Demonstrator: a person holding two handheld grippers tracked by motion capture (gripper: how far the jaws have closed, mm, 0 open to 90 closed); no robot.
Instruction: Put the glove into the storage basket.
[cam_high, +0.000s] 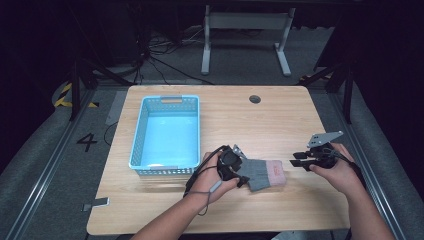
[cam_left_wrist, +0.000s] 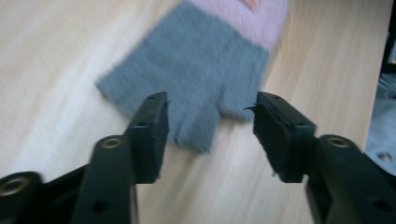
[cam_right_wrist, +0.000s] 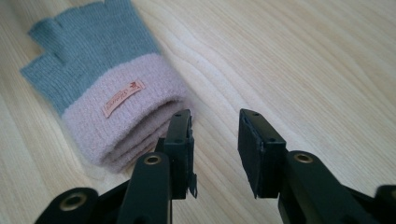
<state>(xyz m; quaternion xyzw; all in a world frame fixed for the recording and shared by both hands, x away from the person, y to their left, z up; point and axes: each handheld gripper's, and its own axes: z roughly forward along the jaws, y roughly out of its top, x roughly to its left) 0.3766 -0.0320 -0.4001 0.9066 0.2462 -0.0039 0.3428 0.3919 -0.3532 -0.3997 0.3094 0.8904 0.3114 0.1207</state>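
lying flat on the counter (cam_high: 300, 130), the folded pair of fingerless gloves (cam_high: 263, 174), grey at the finger end and pink at the cuff, just toward 3 o'clock of the blue basket (cam_high: 141, 125) and near the counter's 6 o'clock edge. long axis running 9 to 3 in the high view: stubby finger openings and thumb toward 9 o'clock, pink cuff with its small orange label toward 3 o'clock.

left tool (cam_high: 239, 175) parked at the grey finger end, jaws standing fairly wide with nothing between them; in the left gripper view (cam_left_wrist: 210, 126) only bare wood and the thumb stub lying past the pads, no pinch on the knit. right tool (cam_high: 296, 161) hanging toward 3 o'clock of the cuff, jaws about half apart and empty; in the right gripper view (cam_right_wrist: 215, 149) one pad sitting just beside the stacked cuff layers, apart from them as far as can be told.

judged step: gloves squared up and let go, both tools free, basket empty. likely next: taking the pair up and carrying it toward 9 o'clock into the basket. calls for a bite through all layers at once, at cuff or finger end, so the stack does not slide apart; a low approach, one pad slipped under the bottom layer; then a lift clear of the basket rim before release.
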